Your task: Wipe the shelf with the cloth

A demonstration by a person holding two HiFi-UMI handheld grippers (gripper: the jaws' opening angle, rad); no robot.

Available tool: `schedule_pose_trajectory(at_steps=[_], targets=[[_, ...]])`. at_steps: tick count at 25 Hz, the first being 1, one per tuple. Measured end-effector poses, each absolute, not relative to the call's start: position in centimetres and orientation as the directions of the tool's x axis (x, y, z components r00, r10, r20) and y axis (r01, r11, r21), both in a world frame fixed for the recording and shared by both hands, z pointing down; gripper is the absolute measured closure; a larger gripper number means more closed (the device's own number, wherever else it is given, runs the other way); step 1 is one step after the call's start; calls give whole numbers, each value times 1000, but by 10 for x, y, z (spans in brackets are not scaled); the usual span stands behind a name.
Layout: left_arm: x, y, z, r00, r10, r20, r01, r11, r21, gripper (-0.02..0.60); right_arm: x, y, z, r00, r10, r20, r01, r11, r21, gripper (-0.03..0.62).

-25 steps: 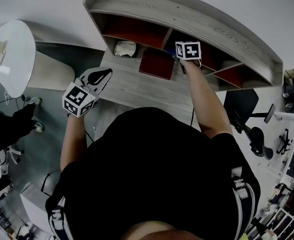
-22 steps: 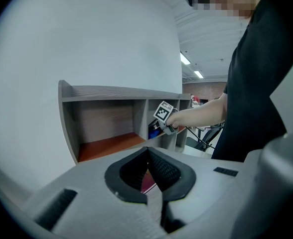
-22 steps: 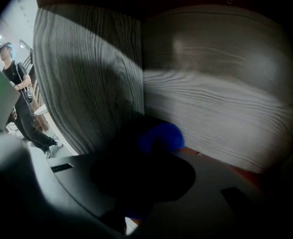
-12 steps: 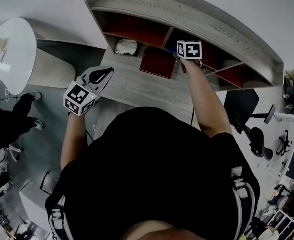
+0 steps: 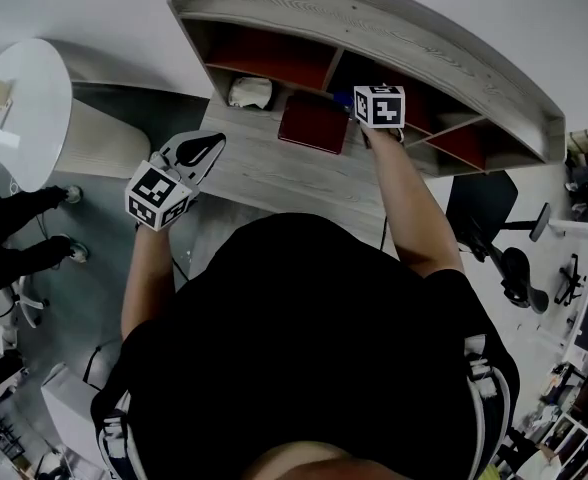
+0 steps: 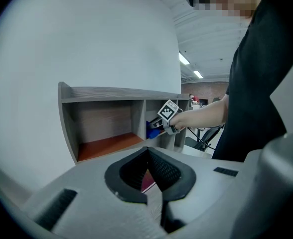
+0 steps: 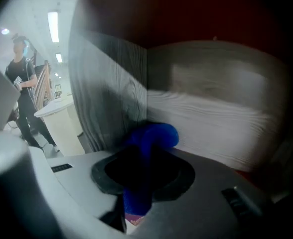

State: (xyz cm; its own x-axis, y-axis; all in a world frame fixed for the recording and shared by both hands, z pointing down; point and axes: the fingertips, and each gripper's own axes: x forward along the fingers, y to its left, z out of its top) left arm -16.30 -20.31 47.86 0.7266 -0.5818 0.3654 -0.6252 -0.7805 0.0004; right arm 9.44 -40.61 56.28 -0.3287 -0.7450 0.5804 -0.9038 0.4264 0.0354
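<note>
Cloth (image 7: pixel 149 146), blue and bunched, sits clamped in my right gripper (image 7: pixel 139 180), jaws closed on it. It is inside a middle compartment of the shelf (image 5: pixel 394 38), near the corner where the left divider (image 7: pixel 111 98) meets the back wall. My left gripper (image 6: pixel 154 185) is closed on nothing, held over the left end of the desk (image 5: pixel 274 173). The risks I see: the wad is narrow, so pressing harder could scrape the jaws on the wood, or friction could tug the cloth loose. My forearm passes near the red book (image 5: pixel 314 125) and could nudge it.
</note>
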Motion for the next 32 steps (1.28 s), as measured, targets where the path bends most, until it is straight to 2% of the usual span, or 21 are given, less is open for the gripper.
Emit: schedule_pose_trajectory(at_steps=[11, 18, 32], targets=[[-153, -200, 477, 762, -535, 366, -580, -814, 18, 565, 105, -352, 535, -329, -792, 514, -893, 439, 105, 505], [-141, -204, 470, 787, -507, 351, -542, -840, 2, 565, 107, -307, 488, -349, -857, 378, -881, 438, 180, 507], [-111, -196, 468, 833, -437, 340, -464, -886, -3, 565, 110, -241, 445, -392, -895, 212, -873, 435, 220, 507]])
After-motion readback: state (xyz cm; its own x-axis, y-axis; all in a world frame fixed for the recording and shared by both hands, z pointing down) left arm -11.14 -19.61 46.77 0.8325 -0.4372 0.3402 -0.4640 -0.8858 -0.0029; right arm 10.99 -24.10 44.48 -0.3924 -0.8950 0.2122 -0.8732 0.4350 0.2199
